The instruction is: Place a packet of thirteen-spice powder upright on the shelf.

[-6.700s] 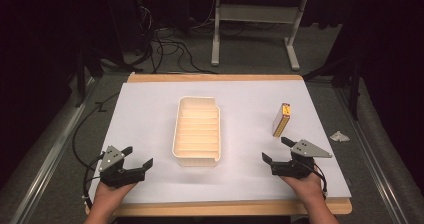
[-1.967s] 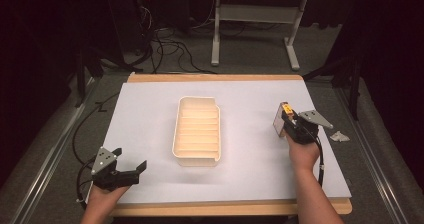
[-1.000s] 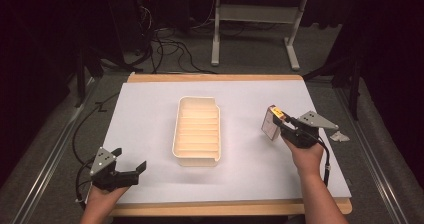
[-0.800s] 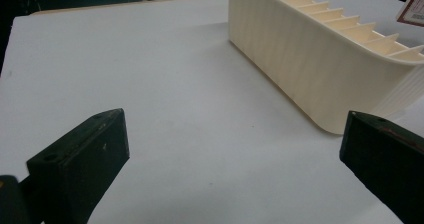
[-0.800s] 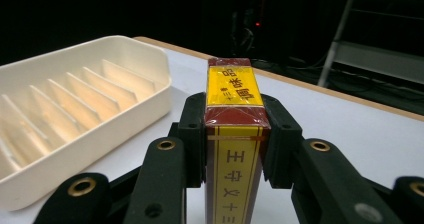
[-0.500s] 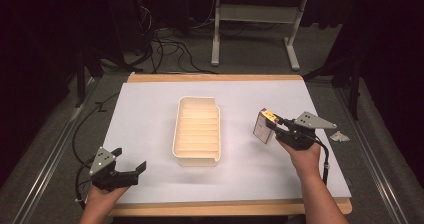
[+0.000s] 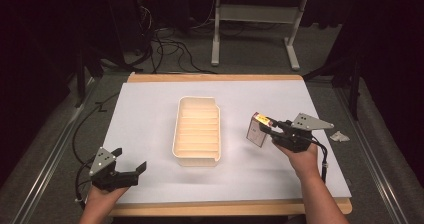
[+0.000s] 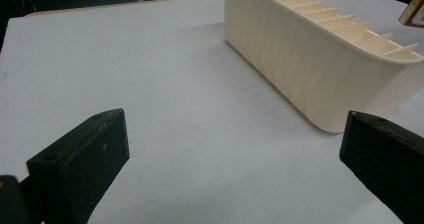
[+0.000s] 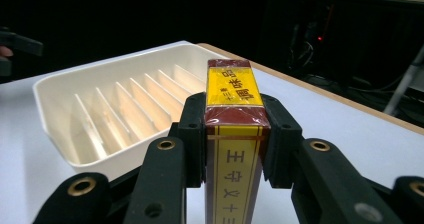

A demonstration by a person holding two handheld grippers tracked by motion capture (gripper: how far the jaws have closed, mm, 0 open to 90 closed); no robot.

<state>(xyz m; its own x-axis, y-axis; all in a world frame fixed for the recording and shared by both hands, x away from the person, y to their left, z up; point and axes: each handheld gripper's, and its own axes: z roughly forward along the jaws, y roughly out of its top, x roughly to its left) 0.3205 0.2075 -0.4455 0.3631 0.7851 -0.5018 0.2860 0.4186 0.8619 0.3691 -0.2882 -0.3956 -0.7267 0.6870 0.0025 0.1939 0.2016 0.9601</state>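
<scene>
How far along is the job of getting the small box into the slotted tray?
Done: the right tool is shut on the red and yellow box and holds it off the table, right of the cream slotted tray. In hand: carrying it toward the tray. Left: setting it into one of the tray's slots, which look empty. The left tool rests open near the table's front edge.

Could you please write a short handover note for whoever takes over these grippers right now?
Right hand-held gripper: shut on the yellow and red box, held off the table just right of the cream tray.
Left hand-held gripper: open, nothing between its jaws, at the near left corner of the white sheet.
Tray: mid-table, its slots look empty.
Done: box picked up and brought close to the tray.
Left: probably carry the box over the tray, set it into a slot, release.
</scene>
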